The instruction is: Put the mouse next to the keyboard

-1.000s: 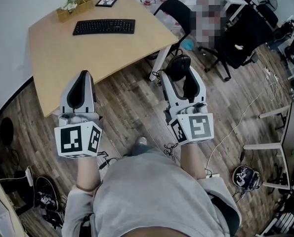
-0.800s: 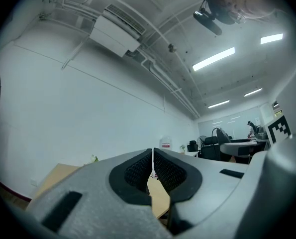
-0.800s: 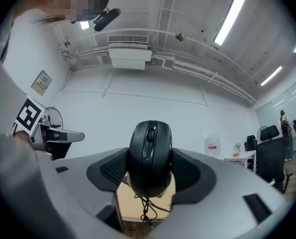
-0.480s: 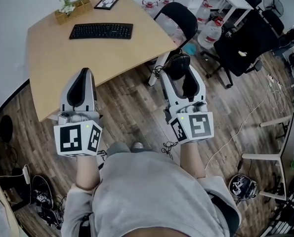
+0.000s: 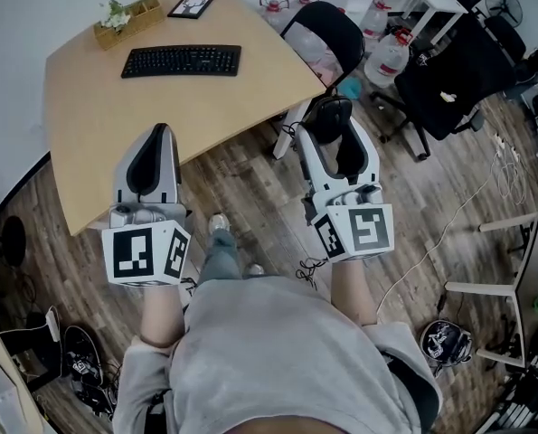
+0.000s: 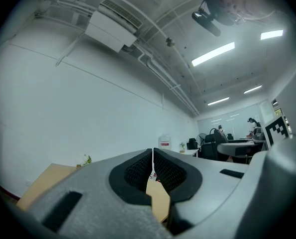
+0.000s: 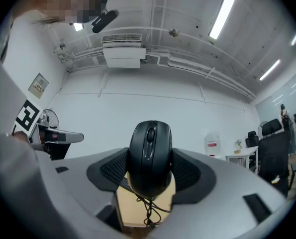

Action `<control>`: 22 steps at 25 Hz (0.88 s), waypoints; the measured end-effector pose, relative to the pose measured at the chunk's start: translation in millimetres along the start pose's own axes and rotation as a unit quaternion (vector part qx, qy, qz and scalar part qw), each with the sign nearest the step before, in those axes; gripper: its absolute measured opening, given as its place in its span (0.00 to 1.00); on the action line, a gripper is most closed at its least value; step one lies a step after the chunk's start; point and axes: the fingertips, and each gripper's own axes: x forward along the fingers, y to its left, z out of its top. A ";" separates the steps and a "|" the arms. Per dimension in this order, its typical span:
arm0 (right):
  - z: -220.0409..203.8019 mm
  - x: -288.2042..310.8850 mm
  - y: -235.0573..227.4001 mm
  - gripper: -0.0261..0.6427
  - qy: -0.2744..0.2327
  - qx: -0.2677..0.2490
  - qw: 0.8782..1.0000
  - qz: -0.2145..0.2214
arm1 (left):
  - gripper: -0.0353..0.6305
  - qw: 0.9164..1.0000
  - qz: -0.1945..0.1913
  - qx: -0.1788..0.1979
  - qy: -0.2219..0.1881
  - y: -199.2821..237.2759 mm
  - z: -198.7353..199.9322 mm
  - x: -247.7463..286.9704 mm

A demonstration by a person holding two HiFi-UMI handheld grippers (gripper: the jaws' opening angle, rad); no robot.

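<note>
A black wired mouse (image 7: 149,156) sits clamped between the jaws of my right gripper (image 7: 148,171), its cable bundled beneath; in the head view the mouse (image 5: 328,118) shows at the tip of the right gripper (image 5: 326,127), over the wooden floor just off the table's near corner. The black keyboard (image 5: 182,61) lies on the far part of the light wooden table (image 5: 115,116). My left gripper (image 5: 155,138) hovers at the table's near edge, jaws pressed together with nothing between them; the same shut left gripper (image 6: 152,169) fills the left gripper view.
A plant box (image 5: 127,17) and a picture frame (image 5: 192,4) stand behind the keyboard. A black office chair (image 5: 321,36) is at the table's right side, water jugs (image 5: 386,54) and another chair (image 5: 454,73) beyond. Cables and gear lie on the floor.
The view has shifted slightly toward the table; both grippers sit a touch closer to it. A foot has stepped forward below. The mouse stays gripped.
</note>
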 end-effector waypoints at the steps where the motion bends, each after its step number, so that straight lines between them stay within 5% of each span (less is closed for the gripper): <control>1: -1.3 5.2 -2.3 0.42 0.000 0.000 1.000 -0.002 | 0.08 1.000 -0.002 -0.001 0.000 2.1 -0.9 6.3; 22: -16.0 155.9 -12.8 0.42 -0.008 -0.002 0.999 -0.051 | 0.08 0.999 -0.044 -0.007 -0.015 101.9 -4.1 144.6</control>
